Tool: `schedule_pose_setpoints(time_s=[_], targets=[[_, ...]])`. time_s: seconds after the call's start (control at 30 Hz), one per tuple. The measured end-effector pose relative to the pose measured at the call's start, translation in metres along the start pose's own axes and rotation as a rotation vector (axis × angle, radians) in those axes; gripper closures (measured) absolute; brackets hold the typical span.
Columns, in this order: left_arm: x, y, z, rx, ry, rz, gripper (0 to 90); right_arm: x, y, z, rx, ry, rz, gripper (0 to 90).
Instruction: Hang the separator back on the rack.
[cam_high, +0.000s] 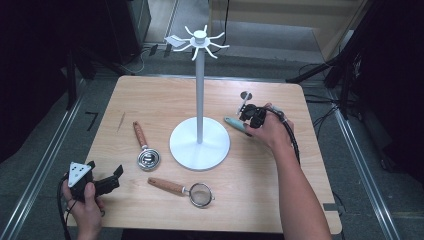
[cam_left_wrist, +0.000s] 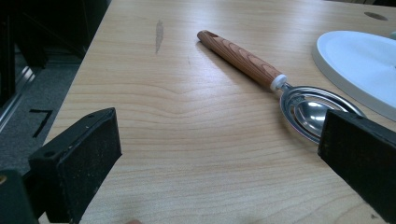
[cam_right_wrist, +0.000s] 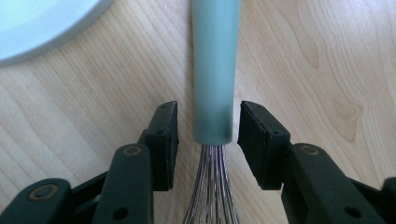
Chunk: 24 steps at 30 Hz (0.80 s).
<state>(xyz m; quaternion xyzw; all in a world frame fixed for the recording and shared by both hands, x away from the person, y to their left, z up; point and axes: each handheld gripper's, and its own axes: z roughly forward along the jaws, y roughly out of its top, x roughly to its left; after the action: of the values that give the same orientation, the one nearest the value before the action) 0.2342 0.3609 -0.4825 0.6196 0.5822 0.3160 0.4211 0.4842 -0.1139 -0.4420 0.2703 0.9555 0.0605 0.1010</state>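
A whisk lies on the wooden table right of the white hook stand (cam_high: 199, 90); its pale teal handle (cam_right_wrist: 214, 70) runs away from the camera and its wires (cam_right_wrist: 212, 186) pass under the gripper. My right gripper (cam_right_wrist: 208, 126) straddles the handle's wire end, with a small gap on each side, so it is open. In the high view the right gripper (cam_high: 251, 116) sits over the whisk (cam_high: 233, 123). My left gripper (cam_high: 116, 177) rests open at the table's front left; in its own view the left gripper (cam_left_wrist: 219, 135) faces a wooden-handled metal scoop (cam_left_wrist: 247, 63).
The stand's round white base (cam_high: 200, 145) sits mid-table, with the scoop (cam_high: 145, 150) to its left and a wooden-handled mesh strainer (cam_high: 192, 191) in front. The stand's hooks (cam_high: 200, 42) spread at the top of the pole. Table edge (cam_high: 210, 231) is near.
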Motion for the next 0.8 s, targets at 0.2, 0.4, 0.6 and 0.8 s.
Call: schedule_pose_setpoints(time_s=[0.2, 0.4, 0.6, 0.8], targets=[[0.001, 0.000, 0.000, 0.001, -0.001, -0.001, 0.0, -0.002, 0.006, 0.009, 0.006, 0.027, 0.019, 59.9], [0.001, 0.000, 0.000, 0.002, -0.001, -0.001, 0.0, -0.006, 0.007, 0.016, 0.023, 0.059, 0.034, 65.1], [0.001, 0.000, 0.000, 0.002, 0.000, -0.001, 0.0, -0.006, 0.012, 0.021, 0.085, 0.078, 0.018, 69.3], [0.001, 0.000, 0.000, 0.001, -0.001, -0.004, 0.0, -0.006, 0.017, 0.022, 0.120, 0.087, 0.016, 69.8]])
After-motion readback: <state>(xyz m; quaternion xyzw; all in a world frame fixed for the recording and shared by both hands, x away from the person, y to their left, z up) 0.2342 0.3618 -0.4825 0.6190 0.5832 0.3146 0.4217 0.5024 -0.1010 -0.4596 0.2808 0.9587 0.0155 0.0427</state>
